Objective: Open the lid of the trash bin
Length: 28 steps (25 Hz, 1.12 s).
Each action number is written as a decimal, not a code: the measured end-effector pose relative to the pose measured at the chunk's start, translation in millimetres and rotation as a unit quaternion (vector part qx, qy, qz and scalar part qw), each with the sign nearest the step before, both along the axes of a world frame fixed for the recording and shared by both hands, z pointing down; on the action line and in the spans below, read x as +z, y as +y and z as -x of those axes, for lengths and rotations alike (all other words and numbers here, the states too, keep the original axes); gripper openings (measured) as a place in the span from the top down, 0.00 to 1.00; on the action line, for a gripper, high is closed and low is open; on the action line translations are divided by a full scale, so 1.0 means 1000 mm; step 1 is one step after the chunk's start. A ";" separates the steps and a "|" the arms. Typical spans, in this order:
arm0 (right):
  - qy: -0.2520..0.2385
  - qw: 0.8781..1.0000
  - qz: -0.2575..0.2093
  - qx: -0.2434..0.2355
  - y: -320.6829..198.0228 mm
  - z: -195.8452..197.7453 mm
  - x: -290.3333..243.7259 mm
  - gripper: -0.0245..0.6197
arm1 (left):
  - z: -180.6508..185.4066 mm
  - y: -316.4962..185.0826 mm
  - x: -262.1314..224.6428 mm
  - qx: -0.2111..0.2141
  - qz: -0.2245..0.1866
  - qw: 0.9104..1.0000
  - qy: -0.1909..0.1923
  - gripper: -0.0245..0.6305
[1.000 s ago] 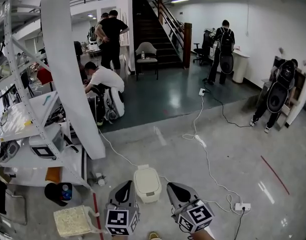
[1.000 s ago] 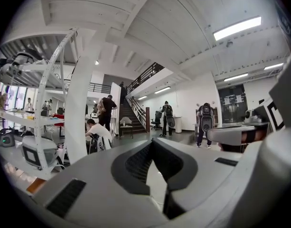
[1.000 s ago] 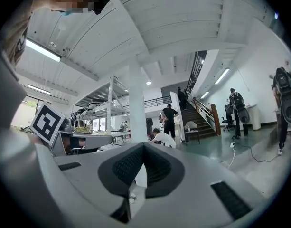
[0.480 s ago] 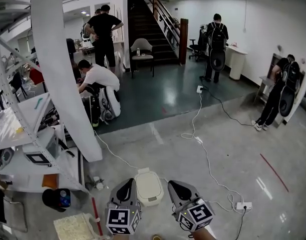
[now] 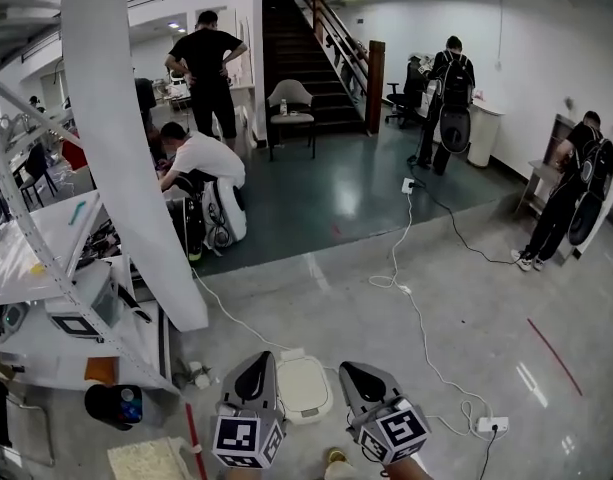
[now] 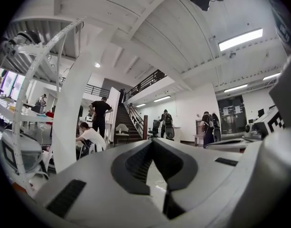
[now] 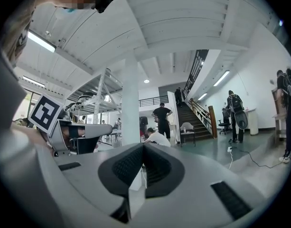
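Note:
A small white trash bin [image 5: 304, 388] with its lid down stands on the grey floor, low in the head view. My left gripper [image 5: 259, 359] is held just left of it and my right gripper [image 5: 350, 368] just right of it, both above the floor and apart from the bin. Each gripper's jaws are shut with nothing between them. In the left gripper view the left gripper [image 6: 153, 142] points out at the room, and in the right gripper view the right gripper [image 7: 144, 146] does the same. The bin does not show in either gripper view.
A white pillar [image 5: 136, 168] and a metal shelf rack [image 5: 46, 268] stand to the left. A black bucket [image 5: 114, 405] and a yellowish mat [image 5: 146, 458] lie at lower left. White cables [image 5: 411, 308] run to a power strip [image 5: 489, 425]. Several people stand or crouch farther off.
The view has moved forward: the bin sits lower in the frame and closer between the grippers, and the mat has slid toward the bottom edge. Both grippers stay shut.

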State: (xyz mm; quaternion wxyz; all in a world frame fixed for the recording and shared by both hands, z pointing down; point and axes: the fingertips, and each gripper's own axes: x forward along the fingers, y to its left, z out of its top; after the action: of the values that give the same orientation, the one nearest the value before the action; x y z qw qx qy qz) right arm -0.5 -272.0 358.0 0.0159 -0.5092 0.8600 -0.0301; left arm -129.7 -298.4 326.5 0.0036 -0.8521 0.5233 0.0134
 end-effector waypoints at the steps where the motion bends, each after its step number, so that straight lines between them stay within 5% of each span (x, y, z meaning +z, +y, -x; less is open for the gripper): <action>1: 0.000 1.000 -0.001 -0.001 -0.005 0.000 0.000 0.92 | -0.001 -0.004 0.001 -0.001 -0.002 1.000 -0.003 0.94; 28: 0.007 1.000 0.021 -0.004 -0.084 -0.018 0.047 0.92 | -0.031 -0.072 0.072 0.015 0.028 0.999 -0.030 0.94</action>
State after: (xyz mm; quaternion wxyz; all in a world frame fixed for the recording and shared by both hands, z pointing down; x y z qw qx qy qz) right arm 17.2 -355.6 405.3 -0.0009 -0.5062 0.8612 -0.0448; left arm -98.4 -370.0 398.2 -0.0046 -0.8595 0.5104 -0.0263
